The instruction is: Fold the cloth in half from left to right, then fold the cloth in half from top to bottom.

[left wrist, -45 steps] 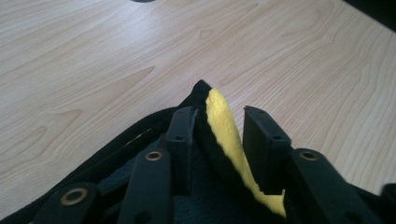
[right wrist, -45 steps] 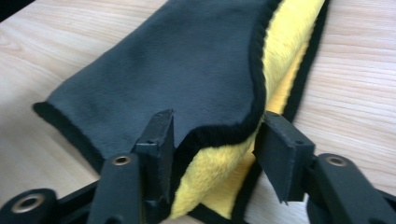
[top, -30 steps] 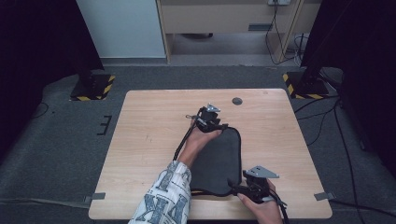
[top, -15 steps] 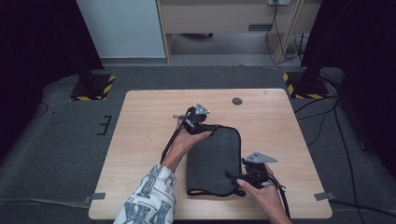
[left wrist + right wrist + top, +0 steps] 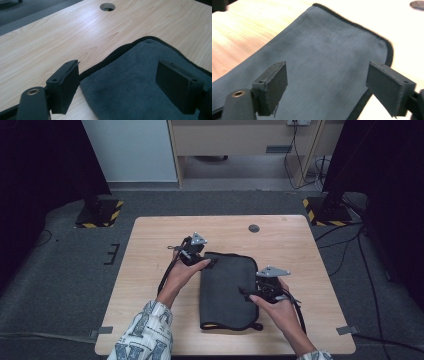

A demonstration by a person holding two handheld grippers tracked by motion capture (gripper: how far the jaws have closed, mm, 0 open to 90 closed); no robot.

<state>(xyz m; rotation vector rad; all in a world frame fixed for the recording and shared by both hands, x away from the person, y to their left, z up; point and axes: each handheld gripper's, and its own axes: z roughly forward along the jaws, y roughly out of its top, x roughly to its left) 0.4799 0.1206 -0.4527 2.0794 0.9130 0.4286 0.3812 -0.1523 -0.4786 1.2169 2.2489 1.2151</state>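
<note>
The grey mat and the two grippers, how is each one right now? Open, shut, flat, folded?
grey mat: lying flat on the table, folded over, held by nothing.
left gripper: open, jaws spread over the mat's corner edge.
right gripper: open, jaws spread above the mat.
table: bare wood around the mat.
cable hole: uncovered, apart from the mat.

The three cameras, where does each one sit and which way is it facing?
High view: above the person's side, facing forward and down on the table; forearms, both hands show.
Left gripper view: on the left claw, facing the dark mat's corner.
Right gripper view: on the right claw, over the mat.
All share the mat.
</note>
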